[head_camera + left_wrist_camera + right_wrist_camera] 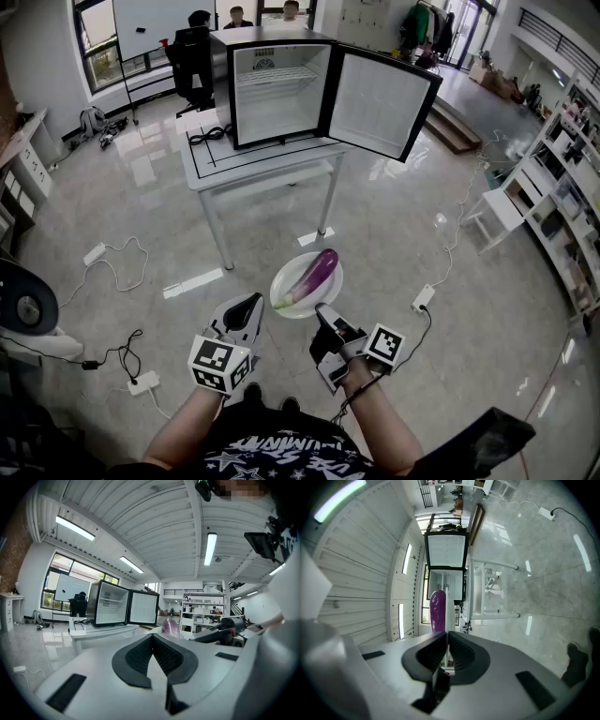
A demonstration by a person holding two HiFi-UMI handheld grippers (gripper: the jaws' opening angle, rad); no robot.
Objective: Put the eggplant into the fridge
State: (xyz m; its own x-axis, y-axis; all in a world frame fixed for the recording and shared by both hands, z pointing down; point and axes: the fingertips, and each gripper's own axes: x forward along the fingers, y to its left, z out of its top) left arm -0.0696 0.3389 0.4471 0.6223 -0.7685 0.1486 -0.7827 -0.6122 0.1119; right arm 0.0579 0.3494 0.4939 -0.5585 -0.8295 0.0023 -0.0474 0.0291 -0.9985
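Note:
A purple eggplant (pixel 316 276) lies on a white plate (pixel 284 303) that hangs in the air above the floor. My right gripper (pixel 323 312) is shut on the plate's near rim; in the right gripper view the plate (pixel 446 613) runs edge-on out of the jaws, with the eggplant (pixel 437 611) beside it. My left gripper (pixel 254 302) is shut just left of the plate, with nothing seen between its jaws (pixel 151 638). The small fridge (pixel 277 89) stands on a white table (pixel 262 159) ahead, its door (pixel 380 103) swung open to the right and its shelves bare.
Cables and power strips (pixel 142 382) lie on the glossy floor at the left, and another strip (pixel 423 298) at the right. A black chair (pixel 192 61) and seated people are behind the fridge. White shelving (pixel 553 206) lines the right side.

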